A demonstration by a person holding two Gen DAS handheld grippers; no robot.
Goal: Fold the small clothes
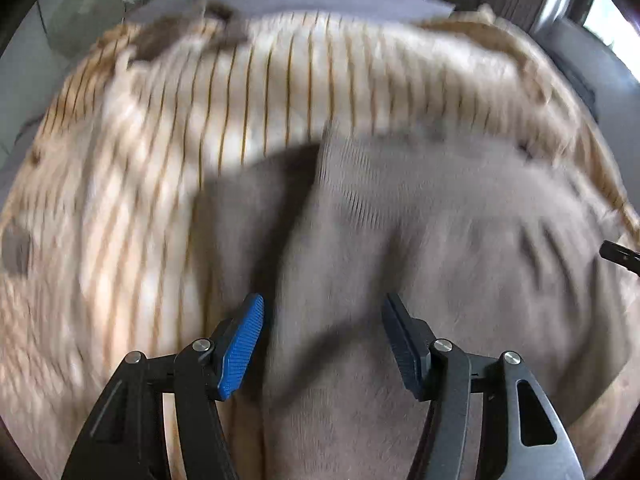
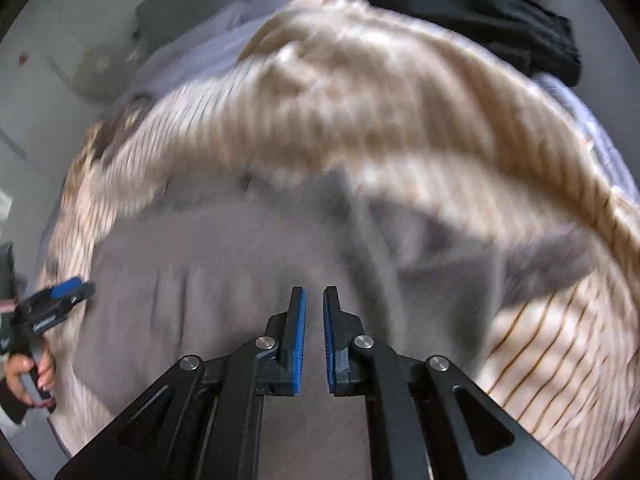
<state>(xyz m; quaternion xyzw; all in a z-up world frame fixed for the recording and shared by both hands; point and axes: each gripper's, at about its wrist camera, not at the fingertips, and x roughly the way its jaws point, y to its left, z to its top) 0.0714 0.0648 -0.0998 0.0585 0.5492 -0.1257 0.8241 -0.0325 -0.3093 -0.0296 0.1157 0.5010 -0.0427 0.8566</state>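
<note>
A grey-brown garment (image 1: 400,240) lies spread on a cream blanket with thin brown stripes (image 1: 240,100). It also shows in the right wrist view (image 2: 224,264), with a fold ridge up its middle. My left gripper (image 1: 322,312) is open and empty just above the garment's near part. It also shows at the left edge of the right wrist view (image 2: 68,290). My right gripper (image 2: 314,300) hovers over the garment with its jaws a narrow gap apart and nothing between them. Both views are motion-blurred.
The striped blanket (image 2: 360,120) covers a pale lavender sheet (image 2: 192,52). A black piece of clothing (image 2: 500,20) lies at the far right of the bed. A grey floor (image 1: 24,60) lies beyond the bed's left side.
</note>
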